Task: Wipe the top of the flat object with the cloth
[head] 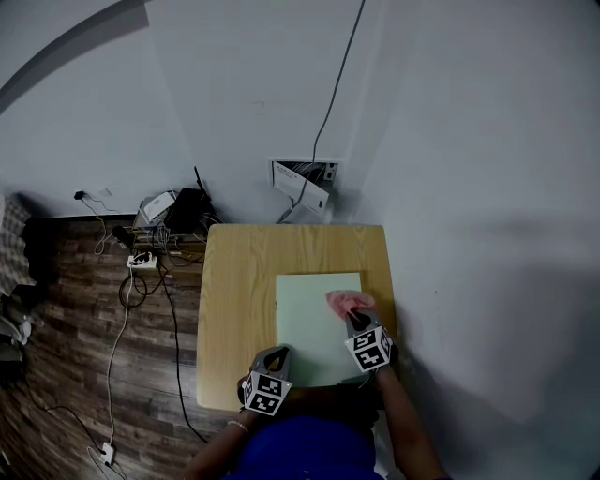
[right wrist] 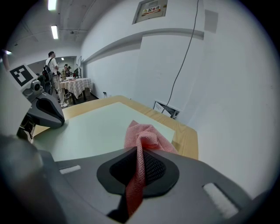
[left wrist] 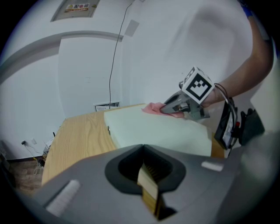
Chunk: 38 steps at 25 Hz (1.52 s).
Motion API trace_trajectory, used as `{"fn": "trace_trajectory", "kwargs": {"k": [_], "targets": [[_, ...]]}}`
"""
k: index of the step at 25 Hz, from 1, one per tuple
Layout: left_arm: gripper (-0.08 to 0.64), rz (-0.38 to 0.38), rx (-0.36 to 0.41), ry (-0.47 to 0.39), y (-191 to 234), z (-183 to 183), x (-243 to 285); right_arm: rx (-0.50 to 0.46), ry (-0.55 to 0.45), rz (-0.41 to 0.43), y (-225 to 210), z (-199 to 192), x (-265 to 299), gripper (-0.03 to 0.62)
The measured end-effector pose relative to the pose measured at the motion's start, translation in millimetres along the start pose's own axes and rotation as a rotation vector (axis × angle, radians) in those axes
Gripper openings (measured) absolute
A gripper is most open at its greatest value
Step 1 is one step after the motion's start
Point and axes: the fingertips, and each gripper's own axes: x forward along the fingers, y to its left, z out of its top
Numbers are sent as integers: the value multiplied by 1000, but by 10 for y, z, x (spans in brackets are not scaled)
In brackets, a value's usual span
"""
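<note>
One light wooden square counter (head: 234, 281), one pale green flat rectangular board (head: 309, 323), one pink woven cloth (head: 349, 302). Two grey grippers: left hand-held gripper (head: 274, 352), right hand-held gripper (head: 355, 319).

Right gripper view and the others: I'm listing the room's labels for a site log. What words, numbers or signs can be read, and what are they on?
Wall sign: a few characters, too blurred to read.
Marker cube: square pattern only, no words.
Nothing else is readable.

Head view looks steeply down; gripper views look closely across the flat object (head: 309, 328).
</note>
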Motion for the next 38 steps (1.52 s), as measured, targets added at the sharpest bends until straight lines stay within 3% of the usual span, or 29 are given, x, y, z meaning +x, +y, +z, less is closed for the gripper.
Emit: {"fn": "trace_trajectory", "kwargs": {"k": [11, 21, 27, 30, 33, 38], "targets": [[5, -4, -18, 0, 9, -2, 18, 22, -5, -14, -32, -29, 22, 17], [5, -50, -85, 11, 13, 3, -199, 24, -9, -21, -36, -22, 13, 17], [5, -89, -70, 29, -65, -156, -358, 26, -13, -27, -40, -34, 10, 17], [67, -126, -84, 37, -118, -203, -399, 30, -17, -30, -32, -35, 6, 17], [84, -152, -75, 29, -178, -208, -440, 34, -17, -32, -17, -31, -13, 17], [129, -209, 3, 61, -374, -259, -424, 36, -16, -43, -26, -39, -15, 17]]}}
